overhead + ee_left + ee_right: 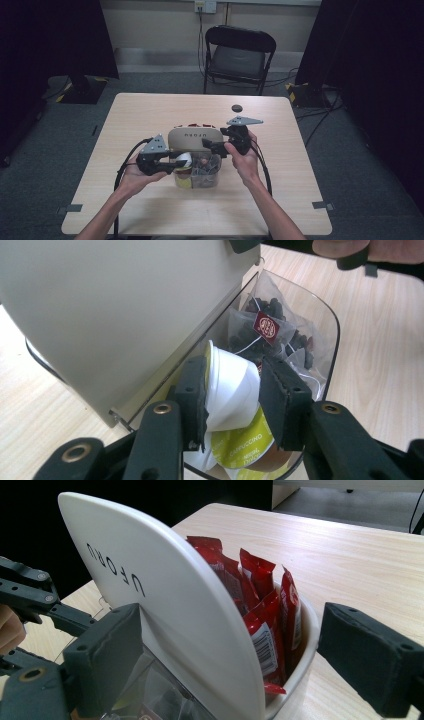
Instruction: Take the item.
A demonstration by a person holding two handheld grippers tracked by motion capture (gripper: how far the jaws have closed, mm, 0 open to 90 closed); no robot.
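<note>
A lidded box stands mid-table with its beige lid (195,137) (115,310) (165,595) raised on edge. My left gripper (175,162) (232,400) is shut on a white coffee capsule (185,160) (230,390), just over the clear compartment (205,175) (332,340). Pyramid tea bags (270,325) and a green cappuccino capsule (245,445) lie inside that compartment. My right gripper (210,146) (235,650) is open, its jaws wide apart on either side of the lid's edge. Red sachets (197,125) (260,605) stand in the white rear compartment (300,680).
A small black round object (236,107) lies on the table behind the box. A black folding chair (240,50) stands beyond the far table edge. Bare wooden tabletop (150,210) surrounds the box on all sides.
</note>
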